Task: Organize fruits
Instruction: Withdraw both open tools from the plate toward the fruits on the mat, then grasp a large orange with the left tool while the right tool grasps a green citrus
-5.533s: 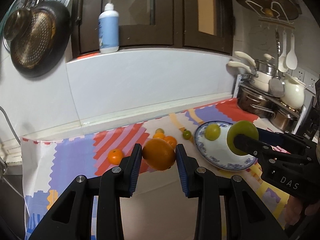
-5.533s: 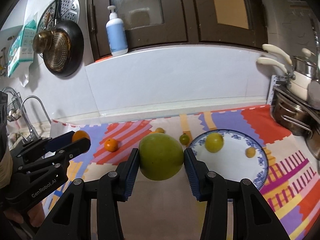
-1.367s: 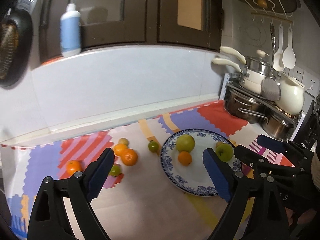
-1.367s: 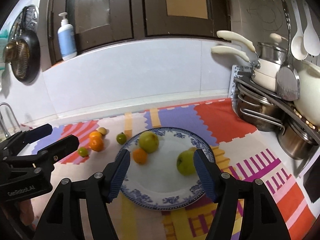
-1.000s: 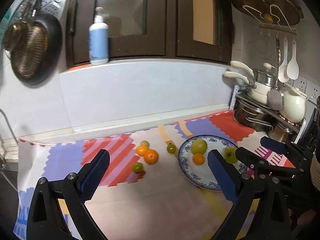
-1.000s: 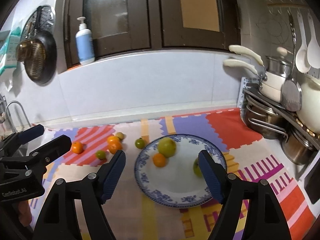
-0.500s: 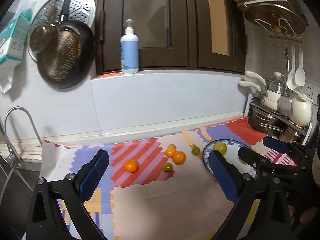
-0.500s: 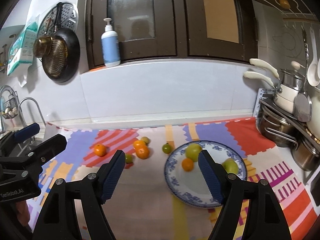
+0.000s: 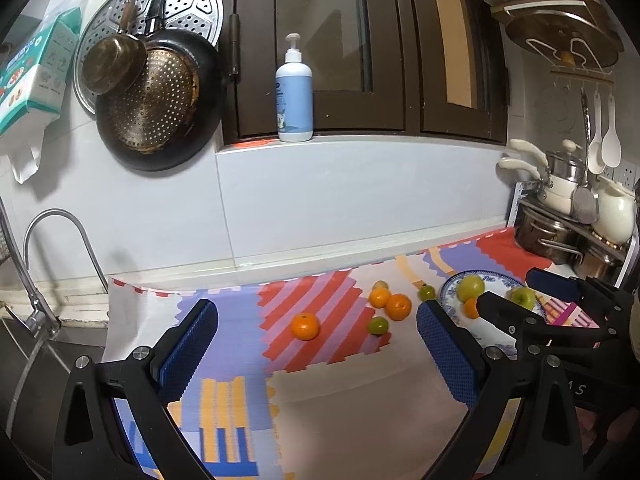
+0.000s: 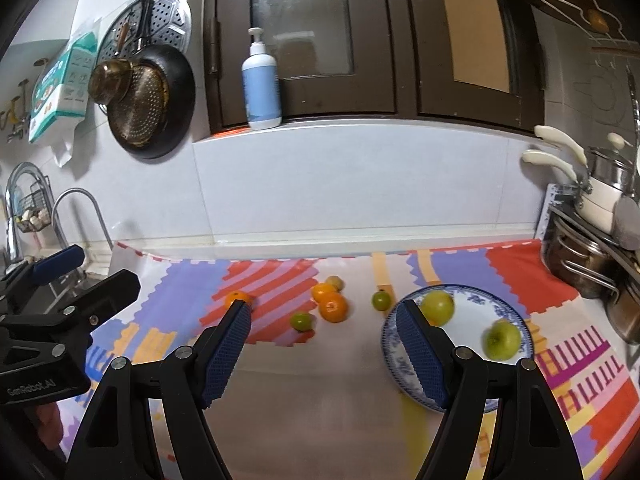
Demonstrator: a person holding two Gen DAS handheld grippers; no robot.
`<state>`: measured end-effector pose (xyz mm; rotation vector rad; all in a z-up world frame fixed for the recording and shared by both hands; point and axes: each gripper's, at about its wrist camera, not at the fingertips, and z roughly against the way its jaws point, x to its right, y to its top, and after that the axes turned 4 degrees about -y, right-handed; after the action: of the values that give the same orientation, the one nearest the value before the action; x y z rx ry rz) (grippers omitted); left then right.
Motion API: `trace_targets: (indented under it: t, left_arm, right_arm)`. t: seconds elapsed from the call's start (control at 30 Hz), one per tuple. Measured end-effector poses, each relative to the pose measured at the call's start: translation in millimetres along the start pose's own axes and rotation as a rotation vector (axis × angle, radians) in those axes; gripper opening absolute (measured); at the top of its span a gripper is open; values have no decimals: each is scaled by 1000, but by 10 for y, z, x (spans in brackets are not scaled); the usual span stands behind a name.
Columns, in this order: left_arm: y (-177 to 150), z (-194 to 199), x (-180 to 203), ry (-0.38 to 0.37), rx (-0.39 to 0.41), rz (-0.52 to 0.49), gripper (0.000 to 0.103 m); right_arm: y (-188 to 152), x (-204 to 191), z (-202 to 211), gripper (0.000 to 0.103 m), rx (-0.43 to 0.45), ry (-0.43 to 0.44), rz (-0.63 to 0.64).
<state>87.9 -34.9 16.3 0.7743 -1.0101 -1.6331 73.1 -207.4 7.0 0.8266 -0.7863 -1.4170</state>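
Note:
A blue-rimmed white plate (image 10: pixel 516 320) (image 9: pixel 450 286) lies on the colourful mat at the right, holding two green apples (image 10: pixel 503 339) (image 10: pixel 439 305) and a small orange (image 9: pixel 472 307). Loose on the mat are a lone orange (image 9: pixel 305 326), two oranges together (image 9: pixel 397 306) (image 9: pixel 379 297), a small green fruit (image 9: pixel 378 325), another green one (image 9: pixel 427 292) and a small yellowish one (image 10: pixel 334 281). My left gripper (image 9: pixel 316 346) is open and empty, well back from the lone orange. My right gripper (image 10: pixel 323 350) is open and empty, above the mat left of the plate.
A faucet (image 9: pixel 48 240) and sink sit at the left. Pots and a rack (image 9: pixel 560 220) stand at the right. A soap bottle (image 9: pixel 294 92) stands on the ledge, and a pan (image 9: pixel 156 104) hangs on the wall.
Both grippers let go of their fruit onto the plate, opened wide, then drew back and swung left, so more of the mat and the sink is in view.

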Motion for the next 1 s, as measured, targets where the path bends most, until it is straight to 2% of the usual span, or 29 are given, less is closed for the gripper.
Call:
trace_targets:
  t: [0.37, 1.0]
  left_arm:
    - [-74, -321, -241, -11, -43, -5, 101]
    - [-239, -1211, -489, -46, -149, -37, 98]
  right_arm:
    - [-4, -247, -275, 75, -28, 5, 31]
    - [-111, -344, -1167, 75, -153, 33, 29]
